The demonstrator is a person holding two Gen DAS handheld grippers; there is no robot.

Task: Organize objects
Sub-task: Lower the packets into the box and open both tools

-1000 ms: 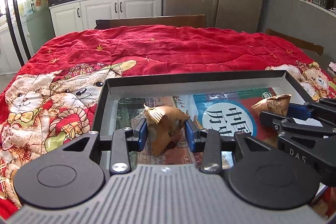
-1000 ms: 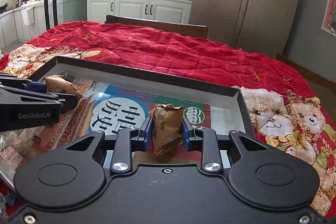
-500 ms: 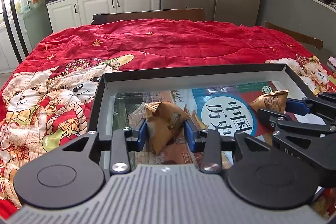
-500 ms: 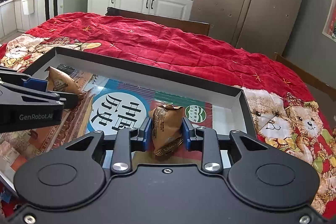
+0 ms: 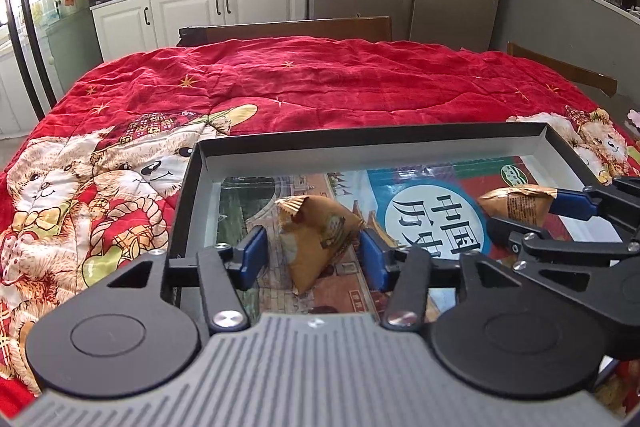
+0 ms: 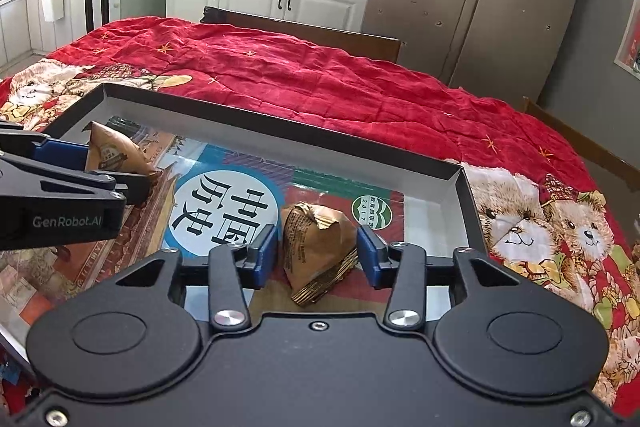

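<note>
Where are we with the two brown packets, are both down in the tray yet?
Done: both brown packets lie in the black tray, the left packet near its left wall, the right packet further right. In hand: the left gripper and right gripper are opening, pads clear of the packets. Left: pulling both grippers away.

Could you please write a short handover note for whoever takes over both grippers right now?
Left gripper: jaws opening, fingers clear of the brown wrapped snack that lies between them.
Right gripper: jaws opening too, with a gap on both sides of the second brown wrapped snack between its fingers.
Both snacks rest inside the black tray, on the printed book cover that lines it; the tray sits on the red bear quilt.
Done: both snacks are set down in the tray.
Left: draw both grippers back clear of the snacks. No other loose items show in either view.
</note>
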